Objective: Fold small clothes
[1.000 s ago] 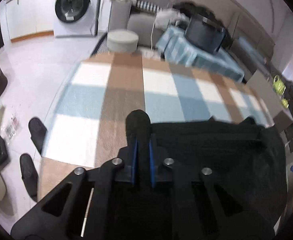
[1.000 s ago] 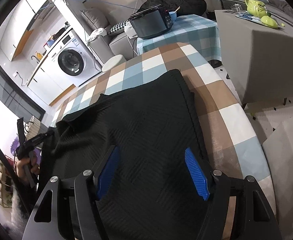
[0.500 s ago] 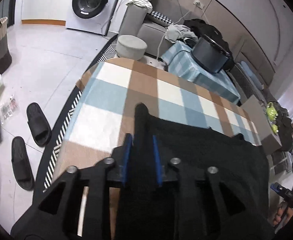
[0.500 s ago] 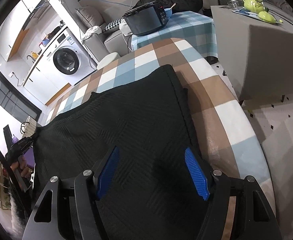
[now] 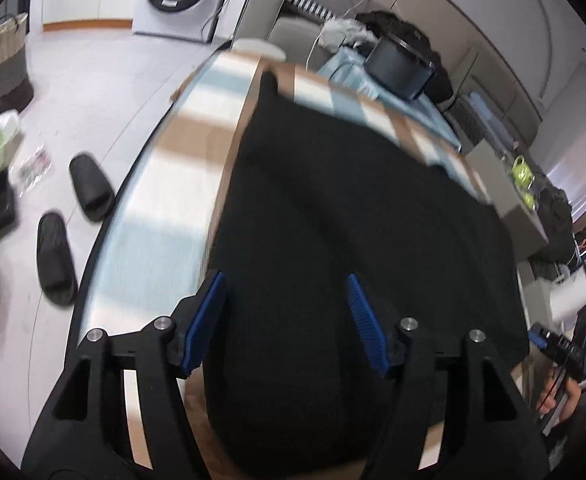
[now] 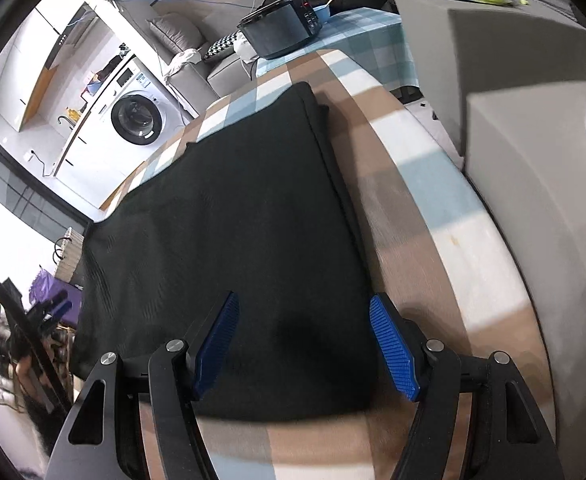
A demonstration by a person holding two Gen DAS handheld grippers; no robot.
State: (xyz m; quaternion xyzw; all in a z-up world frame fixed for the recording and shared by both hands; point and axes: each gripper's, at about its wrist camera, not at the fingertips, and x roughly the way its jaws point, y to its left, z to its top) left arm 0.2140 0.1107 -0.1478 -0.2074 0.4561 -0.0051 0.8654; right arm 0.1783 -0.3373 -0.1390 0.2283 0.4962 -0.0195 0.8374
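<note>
A black knitted garment [image 5: 353, 220] lies spread flat on the checked tablecloth [image 5: 165, 208]; it also shows in the right wrist view [image 6: 221, 232]. My left gripper [image 5: 285, 320] is open and empty, its blue pads [image 5: 207, 316] apart just above the garment's near left edge. My right gripper [image 6: 305, 344] is open and empty over the garment's near right corner, above the checked tablecloth [image 6: 433, 208]. The left gripper shows far left in the right wrist view [image 6: 49, 312], and the right gripper far right in the left wrist view [image 5: 553, 344].
Black slippers [image 5: 69, 216] lie on the floor left of the table. A grey box [image 6: 493, 60] stands close to the table's right side. A dark cooker [image 6: 285, 28] sits on a small checked table behind. A washing machine [image 6: 137, 116] stands at the back.
My left gripper has let go of the garment's edge and opened, and the cloth has dropped flat. Both grippers have pulled back slightly toward the near edge.
</note>
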